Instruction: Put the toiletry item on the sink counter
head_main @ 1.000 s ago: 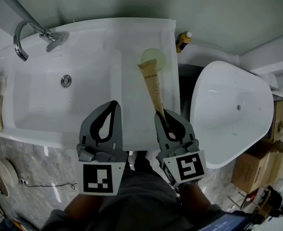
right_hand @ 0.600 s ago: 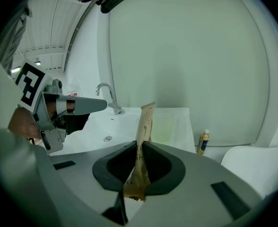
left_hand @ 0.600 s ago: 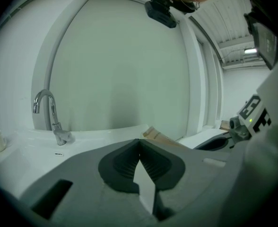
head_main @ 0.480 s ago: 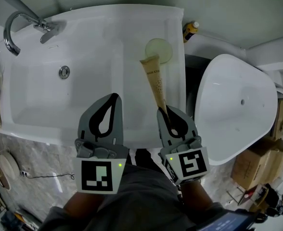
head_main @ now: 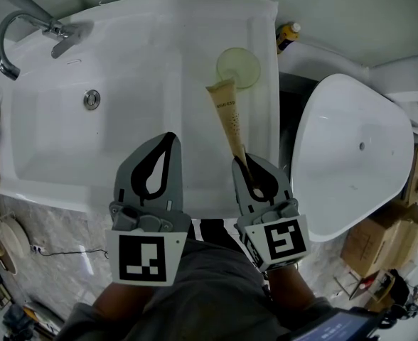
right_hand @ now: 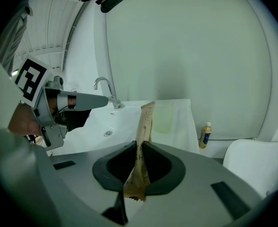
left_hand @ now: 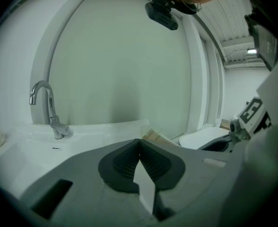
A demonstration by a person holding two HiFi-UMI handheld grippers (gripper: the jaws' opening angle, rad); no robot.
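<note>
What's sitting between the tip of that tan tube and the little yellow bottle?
A pale green cup stands on the counter between tube and bottle, clearest in the head view.

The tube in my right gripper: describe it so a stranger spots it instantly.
Find the white sink; over its flat ledge right of the basin, the right gripper pinches a long tan tube. Unlike the round pale-green cup beyond it, it is slim, flat and speckled.

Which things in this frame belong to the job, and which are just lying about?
Job: tan tube, clamped in the shut right gripper; sink counter.
Lying about: faucet; pale green cup; yellow bottle; cardboard boxes; shut, empty left gripper.
</note>
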